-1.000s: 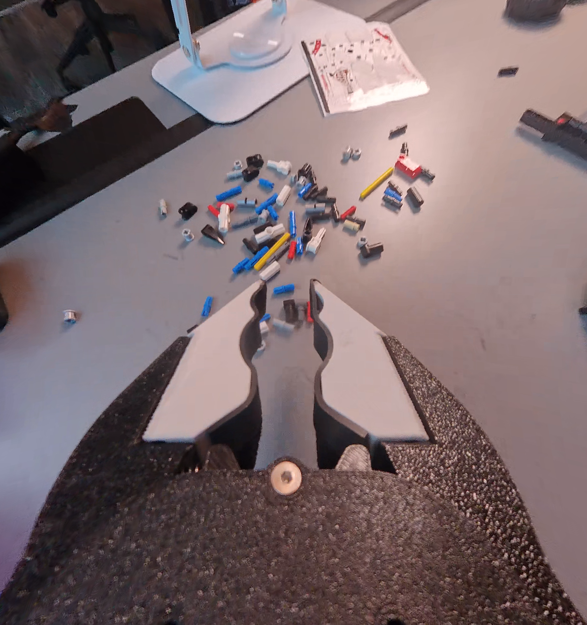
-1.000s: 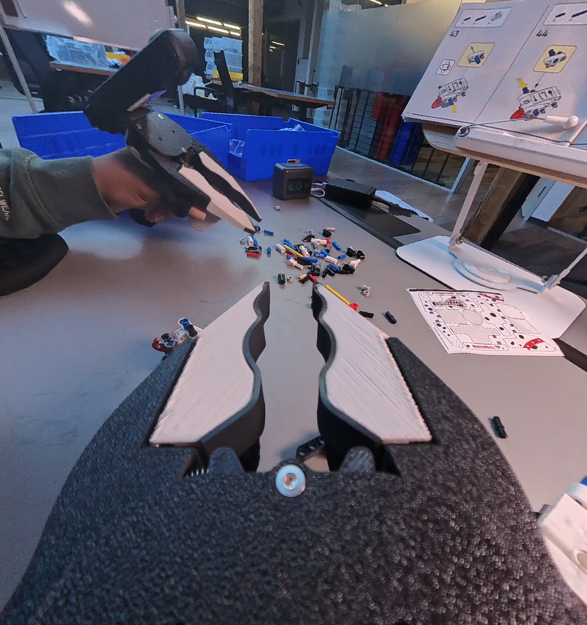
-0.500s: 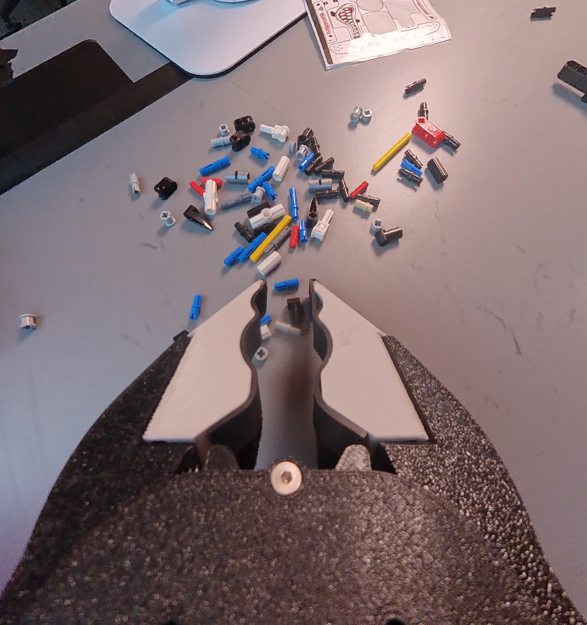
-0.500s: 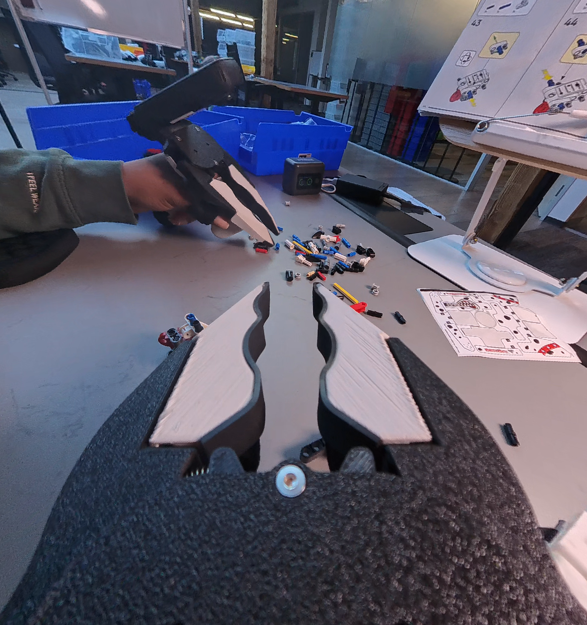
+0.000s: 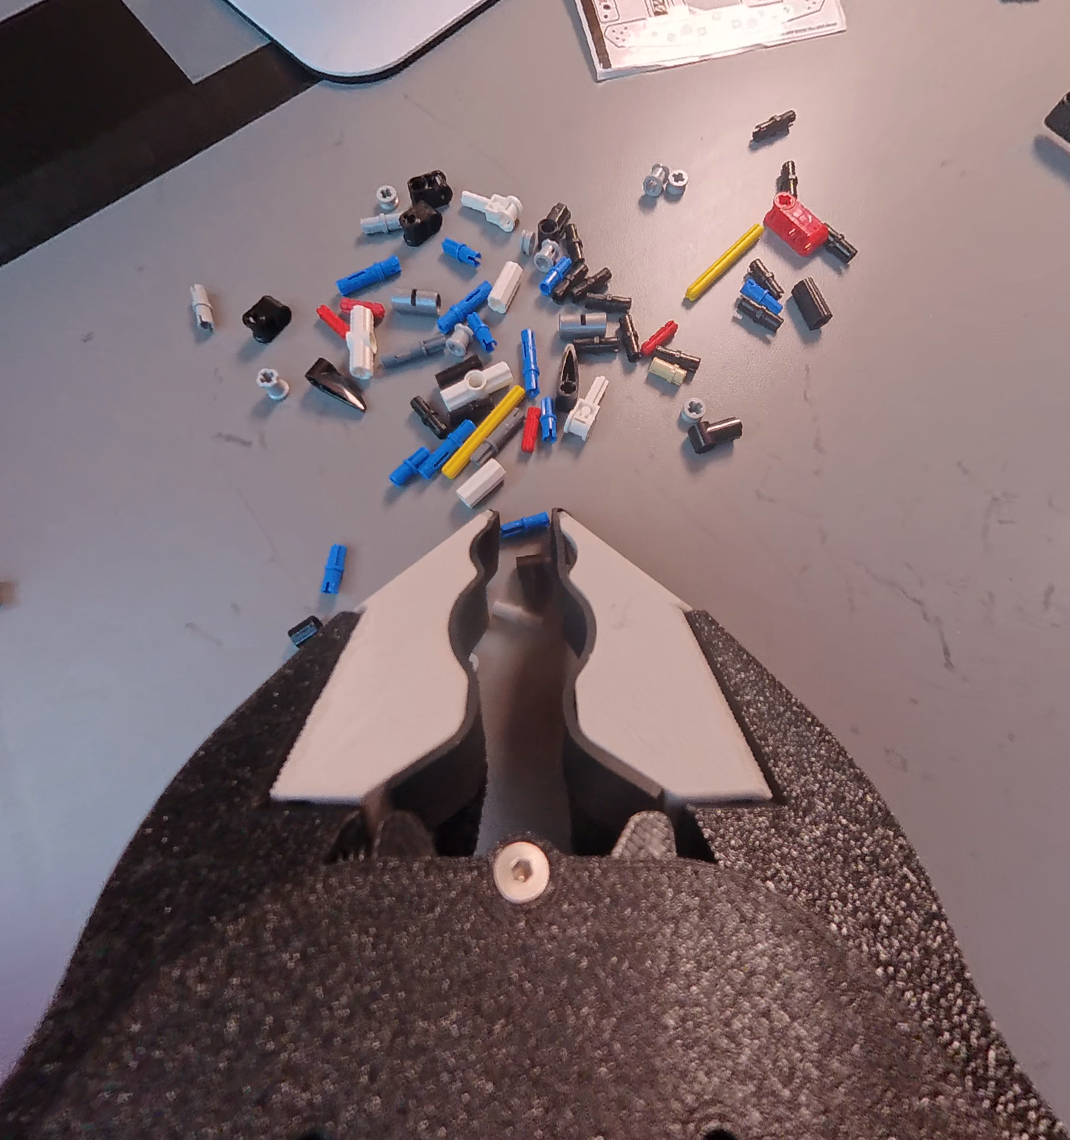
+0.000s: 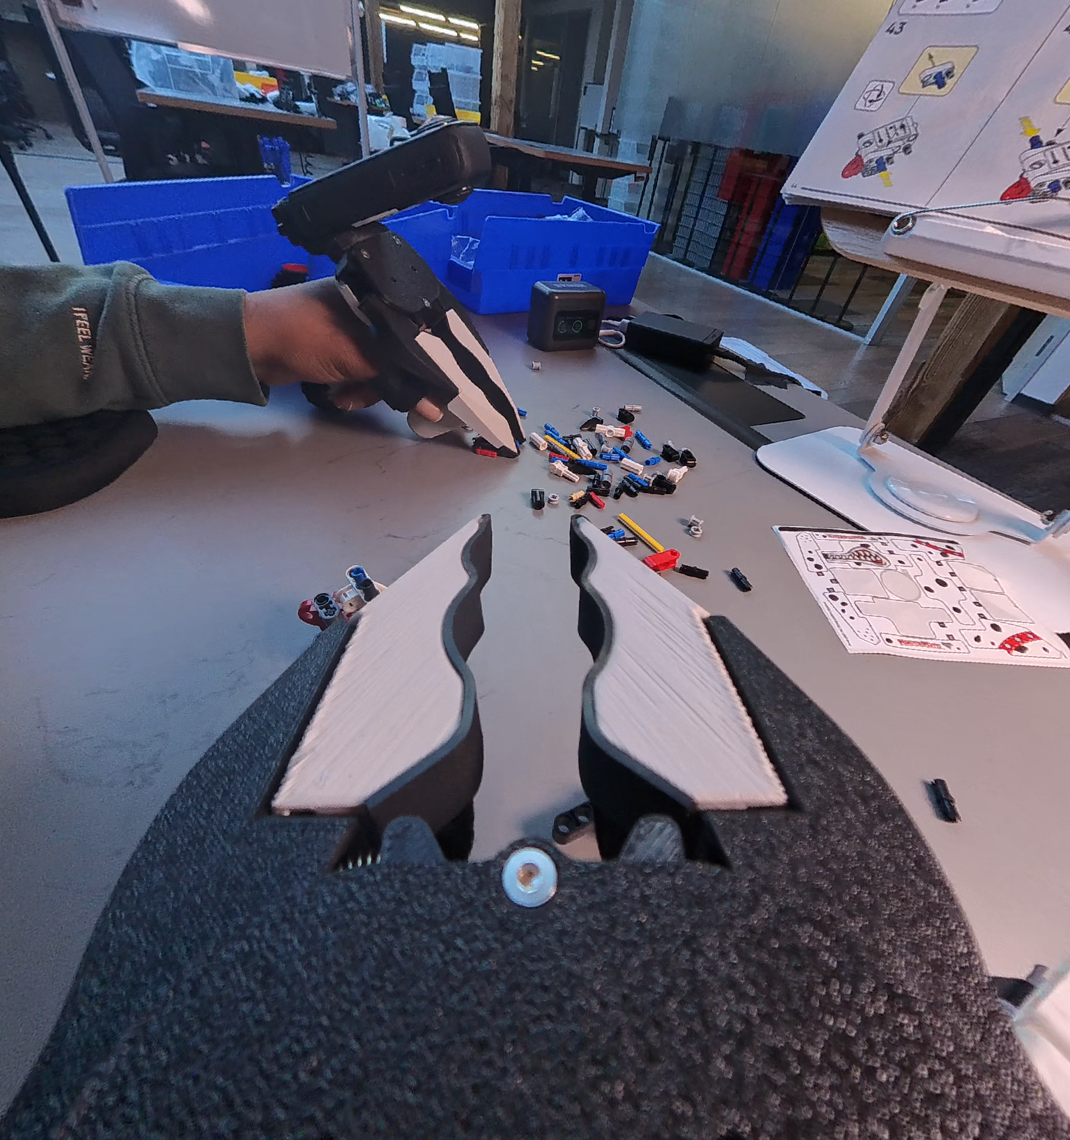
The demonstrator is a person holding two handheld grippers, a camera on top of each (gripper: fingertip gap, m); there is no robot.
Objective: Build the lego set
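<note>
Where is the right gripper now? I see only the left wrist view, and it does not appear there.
Observer: The right gripper is held open above bare table, with its fingertips short of the pile of loose pieces.
Operator: Is anything already built?
Observer: Yes, a small assembly in red, white and blue lies on the table just left of the right gripper's left finger.
Operator: And where are the instructions?
Observer: An open booklet rests on a white stand to the right of the pile.
</note>
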